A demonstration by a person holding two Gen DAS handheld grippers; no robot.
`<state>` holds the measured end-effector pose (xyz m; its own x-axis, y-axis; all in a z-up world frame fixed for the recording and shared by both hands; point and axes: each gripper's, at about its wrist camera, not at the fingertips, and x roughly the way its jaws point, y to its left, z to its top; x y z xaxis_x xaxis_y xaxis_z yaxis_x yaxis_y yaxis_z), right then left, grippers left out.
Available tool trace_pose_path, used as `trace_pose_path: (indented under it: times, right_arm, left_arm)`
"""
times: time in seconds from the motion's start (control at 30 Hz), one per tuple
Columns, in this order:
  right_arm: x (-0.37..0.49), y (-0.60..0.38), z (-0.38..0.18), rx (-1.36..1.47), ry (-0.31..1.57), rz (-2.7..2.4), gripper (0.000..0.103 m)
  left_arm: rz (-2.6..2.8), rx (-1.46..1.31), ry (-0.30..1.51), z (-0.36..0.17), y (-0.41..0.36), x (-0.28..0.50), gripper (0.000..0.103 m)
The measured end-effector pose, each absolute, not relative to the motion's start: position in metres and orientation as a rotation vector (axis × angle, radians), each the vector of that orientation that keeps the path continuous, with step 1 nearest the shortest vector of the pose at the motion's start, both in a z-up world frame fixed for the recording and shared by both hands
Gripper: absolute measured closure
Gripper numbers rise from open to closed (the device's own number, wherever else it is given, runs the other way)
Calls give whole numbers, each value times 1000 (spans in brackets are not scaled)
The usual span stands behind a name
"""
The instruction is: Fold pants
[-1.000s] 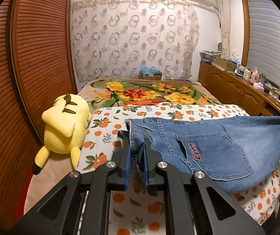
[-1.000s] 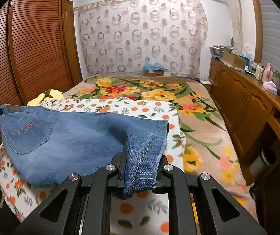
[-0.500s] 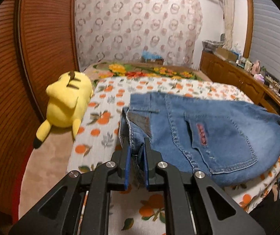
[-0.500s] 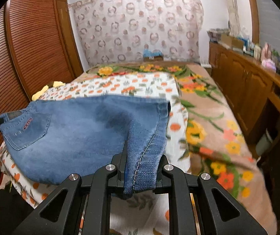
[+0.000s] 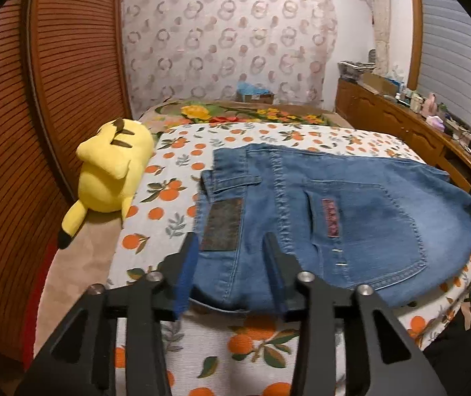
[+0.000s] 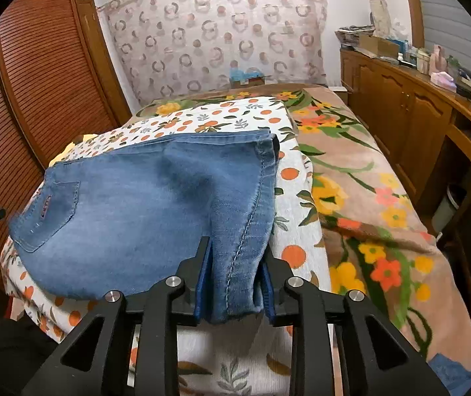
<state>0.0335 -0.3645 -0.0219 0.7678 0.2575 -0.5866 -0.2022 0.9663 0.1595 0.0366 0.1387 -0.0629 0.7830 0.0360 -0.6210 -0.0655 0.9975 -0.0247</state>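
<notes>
Jeans (image 5: 334,217) x1, folded on bedsheet (image 5: 176,227) | L gripper (image 5: 232,257) jaws spread | R gripper (image 6: 235,264) jaws spread | plush (image 5: 110,168) x1

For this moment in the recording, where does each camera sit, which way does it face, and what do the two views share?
Left wrist: on the left tool, looking forward over the jeans at the waistband end, yellow plush beside them; its two fingers show, apart, denim between them.
Right wrist: on the right tool, looking along the bed from the jeans' other end; its fingers show, apart, denim between them.
Shared: the jeans, orange-print sheet, curtain, wardrobe, sideboard.
</notes>
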Motion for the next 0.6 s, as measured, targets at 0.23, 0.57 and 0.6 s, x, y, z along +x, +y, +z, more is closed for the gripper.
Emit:
trace_pose_path:
  times: [0.23, 0.57, 0.6]
  right_arm:
    - [19, -364, -25, 76, 642, 227, 67]
    - [8, -371, -32, 82, 641, 221, 61]
    - [8, -372, -32, 84, 641, 220, 60]
  left_arm:
    - [-44, -25, 665, -58, 106, 46, 23]
    - [-154, 8, 658, -55, 45, 68, 23]
    - [-162, 10, 662, -56, 41, 70, 23]
